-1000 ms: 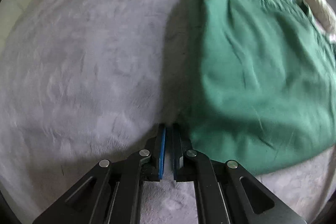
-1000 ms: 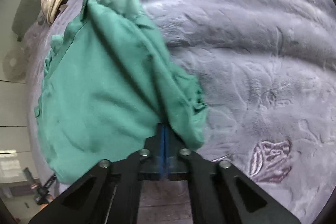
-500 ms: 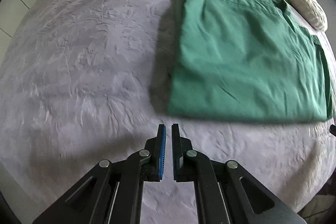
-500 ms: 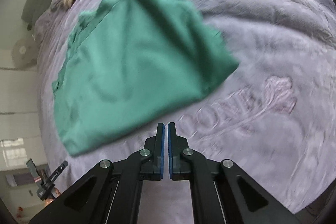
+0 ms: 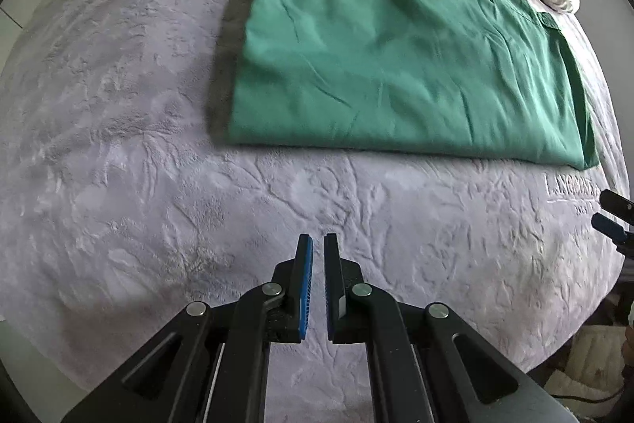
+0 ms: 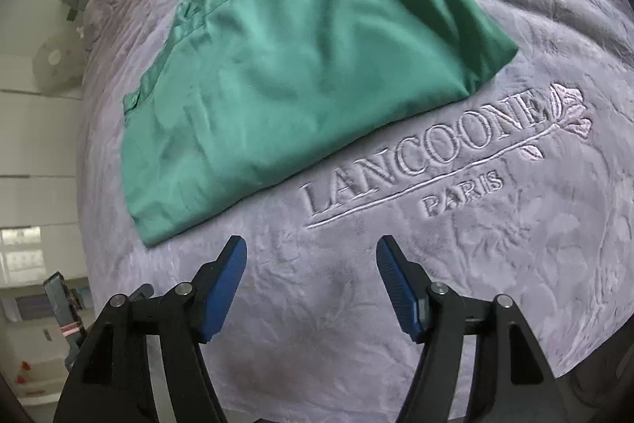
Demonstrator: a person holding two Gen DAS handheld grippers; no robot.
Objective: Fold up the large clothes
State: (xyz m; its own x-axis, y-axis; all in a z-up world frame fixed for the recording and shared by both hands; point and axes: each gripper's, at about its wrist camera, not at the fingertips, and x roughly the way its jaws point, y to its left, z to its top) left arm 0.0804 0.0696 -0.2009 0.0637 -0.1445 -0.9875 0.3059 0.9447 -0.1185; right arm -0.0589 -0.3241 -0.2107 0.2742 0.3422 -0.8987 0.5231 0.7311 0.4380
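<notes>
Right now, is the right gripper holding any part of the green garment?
No, the right gripper is open and empty above the grey blanket, while the green garment lies folded farther away.

The left gripper (image 5: 317,244) hangs in the air with its blue-padded fingers (image 5: 305,276) drawn almost together, only a thin slit between them and nothing held. The right gripper (image 6: 311,248) is spread wide, its blue pads (image 6: 222,280) angled outward and empty, and its tips show at the right edge of the left wrist view.
</notes>
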